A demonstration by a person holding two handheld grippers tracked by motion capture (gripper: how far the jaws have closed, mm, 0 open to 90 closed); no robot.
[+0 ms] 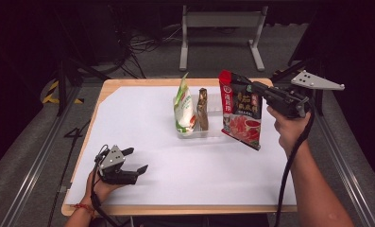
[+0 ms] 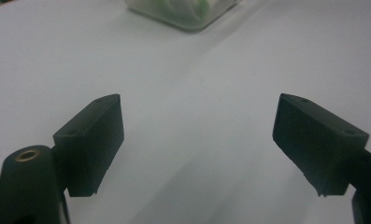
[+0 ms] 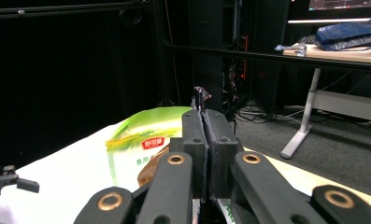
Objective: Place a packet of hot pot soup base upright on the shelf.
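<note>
While the right gripper [image 1: 244, 84] pinches the top edge of the red packet [image 1: 242, 115], the packet hangs in the air just beside the clear tray [image 1: 192, 134]. A green bag [image 1: 183, 108] stands in that tray. Down on the white table [image 1: 142, 123], the left gripper [image 1: 134, 160] rests wide open, holding nothing.

The left hand-held gripper [image 1: 137, 160] is lying low near the person, jaws standing wide apart; the right hand-held gripper [image 1: 237, 80] is hovering raised, jaws pressing together, forearm reaching forward.
</note>
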